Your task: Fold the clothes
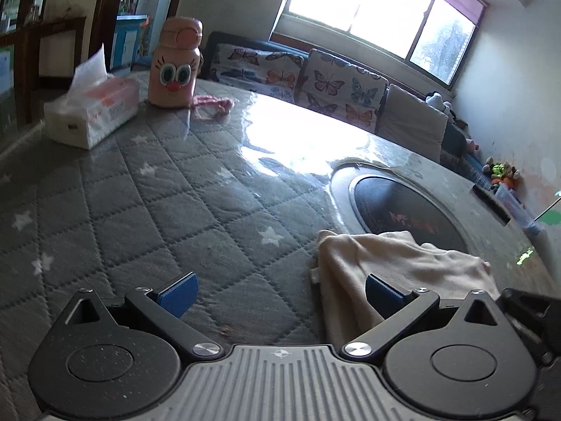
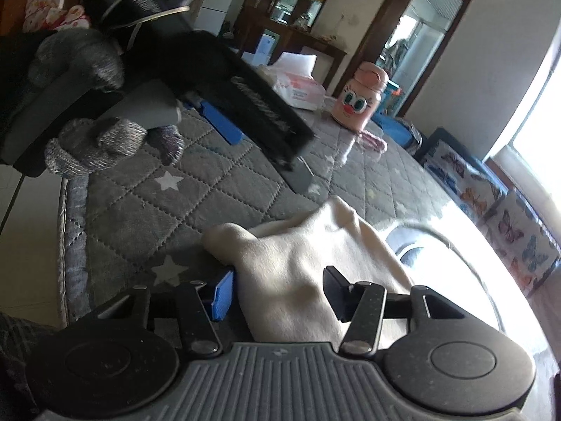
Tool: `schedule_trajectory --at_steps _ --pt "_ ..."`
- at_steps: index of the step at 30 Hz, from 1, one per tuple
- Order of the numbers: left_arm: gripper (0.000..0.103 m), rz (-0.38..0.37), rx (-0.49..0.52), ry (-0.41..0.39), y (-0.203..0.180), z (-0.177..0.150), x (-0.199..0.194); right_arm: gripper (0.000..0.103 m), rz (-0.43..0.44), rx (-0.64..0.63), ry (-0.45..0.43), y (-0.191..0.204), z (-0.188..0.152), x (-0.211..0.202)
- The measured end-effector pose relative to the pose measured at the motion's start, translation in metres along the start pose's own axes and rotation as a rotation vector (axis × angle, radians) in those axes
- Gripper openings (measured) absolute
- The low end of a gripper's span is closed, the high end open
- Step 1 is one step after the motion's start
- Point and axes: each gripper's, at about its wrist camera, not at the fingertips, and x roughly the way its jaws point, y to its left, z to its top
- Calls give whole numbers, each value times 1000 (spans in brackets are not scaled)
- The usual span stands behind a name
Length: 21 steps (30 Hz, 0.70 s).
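Cream fabric, the garment [image 1: 396, 263], lies bunched on the quilted grey table [image 1: 147, 189] at the near right of the left wrist view, partly over a dark round inset [image 1: 403, 207]. The left tool [image 1: 280, 296] stands wide open and holds nothing; its right finger [image 1: 384, 296] sits over the cloth edge, its left finger over bare quilt. In the right wrist view the garment [image 2: 291, 256] runs between the fingers of the right tool [image 2: 277, 291], whose jaws stand about half open; whether the pads press the cloth cannot be told. A gloved hand [image 2: 87, 147] carries the left tool [image 2: 224, 126] at far left. Judged step: taking hold of the cloth for a fold. Next move calls for closing fully on one layer edge, then seating the left tool on the opposite edge.
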Motion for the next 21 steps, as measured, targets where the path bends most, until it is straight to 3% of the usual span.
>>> schedule_trajectory --at_steps 3,8,14,18,21 --pt "103 -42 -43 20 -1 2 2 48 2 -43 -12 7 3 5" --pt "103 -106 -131 75 -4 7 8 17 26 -1 -32 1 6 6" --pt "103 -197 -294 154 -1 10 23 13 47 139 -87 -26 7 -11" --pt "102 -229 -339 194 -7 10 33 13 51 194 -118 -40 5 -18" --pt "93 -249 -366 219 -11 10 38 12 56 207 -131 -45 3 -20"
